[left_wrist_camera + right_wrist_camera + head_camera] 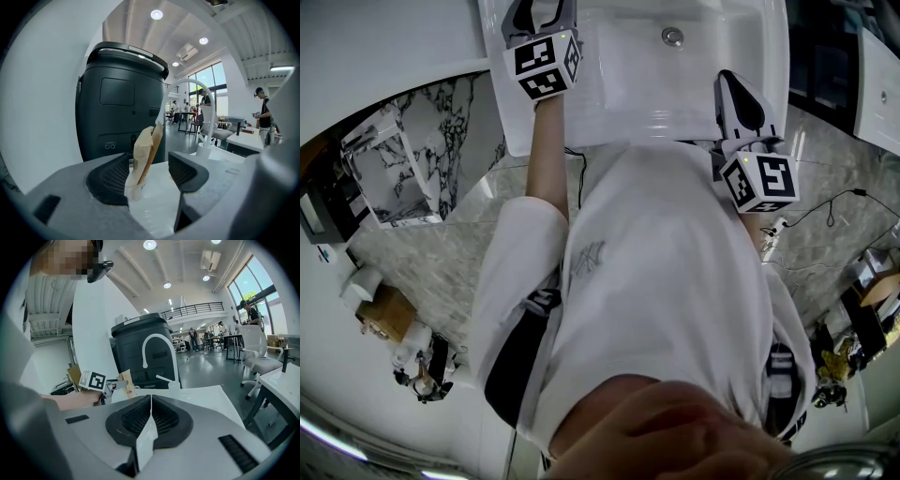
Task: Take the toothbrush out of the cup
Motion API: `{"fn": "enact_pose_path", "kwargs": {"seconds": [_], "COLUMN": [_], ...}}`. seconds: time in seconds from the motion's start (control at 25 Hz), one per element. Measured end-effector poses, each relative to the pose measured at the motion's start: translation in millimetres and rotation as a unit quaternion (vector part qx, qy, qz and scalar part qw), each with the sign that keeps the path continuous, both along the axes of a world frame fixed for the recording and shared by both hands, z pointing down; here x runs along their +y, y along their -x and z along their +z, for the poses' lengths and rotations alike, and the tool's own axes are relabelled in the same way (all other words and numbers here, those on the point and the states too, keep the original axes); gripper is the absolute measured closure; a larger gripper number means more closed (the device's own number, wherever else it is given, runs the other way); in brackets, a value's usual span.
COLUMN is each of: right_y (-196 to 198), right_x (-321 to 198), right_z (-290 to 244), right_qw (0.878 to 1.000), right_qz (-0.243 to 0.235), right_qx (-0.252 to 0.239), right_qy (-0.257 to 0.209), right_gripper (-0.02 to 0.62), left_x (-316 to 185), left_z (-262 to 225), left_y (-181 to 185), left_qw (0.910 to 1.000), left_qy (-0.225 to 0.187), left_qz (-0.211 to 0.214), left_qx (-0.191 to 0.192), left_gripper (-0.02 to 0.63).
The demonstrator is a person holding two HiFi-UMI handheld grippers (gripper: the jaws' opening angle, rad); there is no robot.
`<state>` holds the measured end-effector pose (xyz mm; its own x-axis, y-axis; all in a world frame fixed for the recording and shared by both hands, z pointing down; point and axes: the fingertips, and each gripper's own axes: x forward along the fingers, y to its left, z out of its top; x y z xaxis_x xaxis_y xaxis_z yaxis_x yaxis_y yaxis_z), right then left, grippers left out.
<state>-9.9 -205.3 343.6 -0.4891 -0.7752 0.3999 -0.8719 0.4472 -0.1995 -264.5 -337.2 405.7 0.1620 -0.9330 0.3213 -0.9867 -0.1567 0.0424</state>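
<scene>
The cup (pixel 133 190) stood on the counter (pixel 157 208) between the jaws of the left gripper (pixel 152 171), close to its left jaw. The toothbrush (pixel 145 150) stood in it, leaning right. Behind them was a bin (pixel 117 103), and the faucet (pixel 205 150) was farther right.

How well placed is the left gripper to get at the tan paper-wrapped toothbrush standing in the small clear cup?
Probably yes. The left gripper has its jaws apart, and the tan paper-wrapped toothbrush in the small clear cup stands between them with nothing in front of it.
</scene>
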Motion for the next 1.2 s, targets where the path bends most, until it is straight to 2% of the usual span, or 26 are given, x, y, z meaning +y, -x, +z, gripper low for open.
{"fn": "enact_pose_path", "kwargs": {"seconds": [0.44, 0.64, 0.88, 1.04, 1.2], "right_y": [3, 2, 0, 2, 2], "right_x": [-5, -7, -9, -7, -7], "right_z": [8, 8, 7, 9, 10], "right_qw": [1.0, 1.0, 1.0, 1.0, 1.0], "right_qz": [0.003, 0.007, 0.007, 0.005, 0.006], "right_qx": [0.001, 0.003, 0.005, 0.005, 0.008], "right_qy": [0.012, 0.015, 0.016, 0.017, 0.018], "right_gripper": [0.58, 0.58, 0.58, 0.58, 0.58], "left_x": [-28, -34, -35, -35, -36], "left_z": [-1, -7, -9, -8, -7], "left_y": [-5, -6, -6, -6, -5], "left_qw": [0.9997, 0.9994, 0.9992, 0.999, 0.9983], "left_qy": [-0.012, -0.03, -0.04, -0.044, -0.047], "left_qz": [0.001, 0.001, -0.009, -0.006, 0.001], "left_qx": [0.023, 0.016, 0.001, -0.009, -0.035], "left_gripper": [0.35, 0.356, 0.485, 0.531, 0.557]}}
